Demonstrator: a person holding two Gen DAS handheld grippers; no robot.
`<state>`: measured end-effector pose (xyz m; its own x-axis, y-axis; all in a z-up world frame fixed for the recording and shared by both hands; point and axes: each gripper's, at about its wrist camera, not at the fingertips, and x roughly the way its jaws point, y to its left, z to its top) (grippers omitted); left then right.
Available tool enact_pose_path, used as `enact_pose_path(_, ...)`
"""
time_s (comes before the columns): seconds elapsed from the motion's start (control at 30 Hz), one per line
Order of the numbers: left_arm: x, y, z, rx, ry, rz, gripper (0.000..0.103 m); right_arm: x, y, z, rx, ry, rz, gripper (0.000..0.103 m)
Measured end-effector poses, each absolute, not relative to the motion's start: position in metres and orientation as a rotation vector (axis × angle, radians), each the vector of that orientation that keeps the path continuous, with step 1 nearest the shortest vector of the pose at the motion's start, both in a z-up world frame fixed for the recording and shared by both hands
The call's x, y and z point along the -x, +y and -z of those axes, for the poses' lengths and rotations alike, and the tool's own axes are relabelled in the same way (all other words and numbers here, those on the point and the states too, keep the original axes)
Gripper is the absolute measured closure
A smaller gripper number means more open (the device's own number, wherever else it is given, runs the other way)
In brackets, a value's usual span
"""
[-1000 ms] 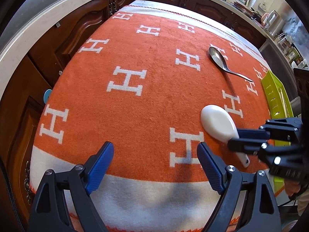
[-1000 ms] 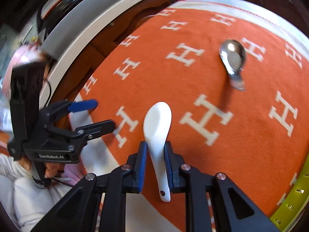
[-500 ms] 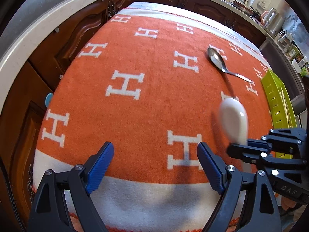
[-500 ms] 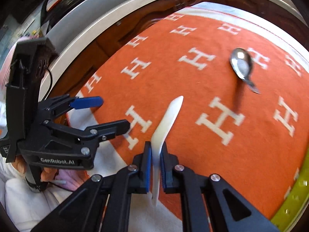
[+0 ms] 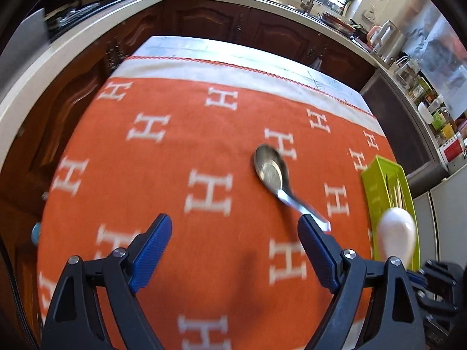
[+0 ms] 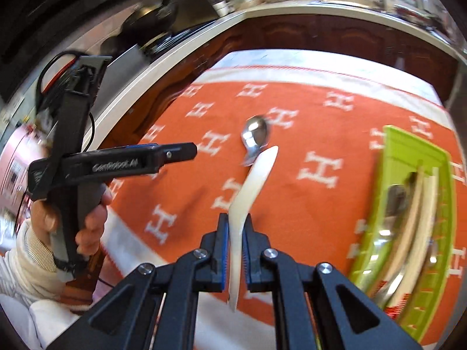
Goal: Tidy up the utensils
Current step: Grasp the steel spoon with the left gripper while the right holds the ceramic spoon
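My right gripper clamps the white spoon edge-on above the orange cloth; metal spoon lies beyond, green tray to the right.

Motion blur softens both views. The green tray at three o'clock in the left wrist view is partly covered by the white spoon, whose handle is hidden behind the left gripper's frame; the tray's contents are smeared beyond telling in the right wrist view, where the edge cuts its lower end at four o'clock. The metal spoon has its handle hidden behind the white spoon there. Counter items at twelve o'clock are too small to identify.
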<state>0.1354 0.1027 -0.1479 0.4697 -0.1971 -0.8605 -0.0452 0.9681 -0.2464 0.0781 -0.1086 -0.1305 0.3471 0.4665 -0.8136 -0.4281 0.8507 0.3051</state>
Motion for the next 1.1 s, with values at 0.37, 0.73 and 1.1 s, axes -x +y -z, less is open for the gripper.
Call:
enact_pose_path(0.37,-0.204,0.078,0.177,0.185,1.073,0.132,0.026,-0.117,-0.144,0.134,-0.163,1.035,-0.514,0.095)
enact_pose_path(0.73,-0.212,0.041,0.193,-0.002,1.067,0.116,0.059,-0.139,-0.16,0.149,-0.235,1.034,-0.525,0.095)
enact_pose_path(1.1,-0.208,0.027,0.189,0.058,1.025,0.18,0.098,-0.143,-0.171,0.162,-0.289,1.052,-0.525,0.095)
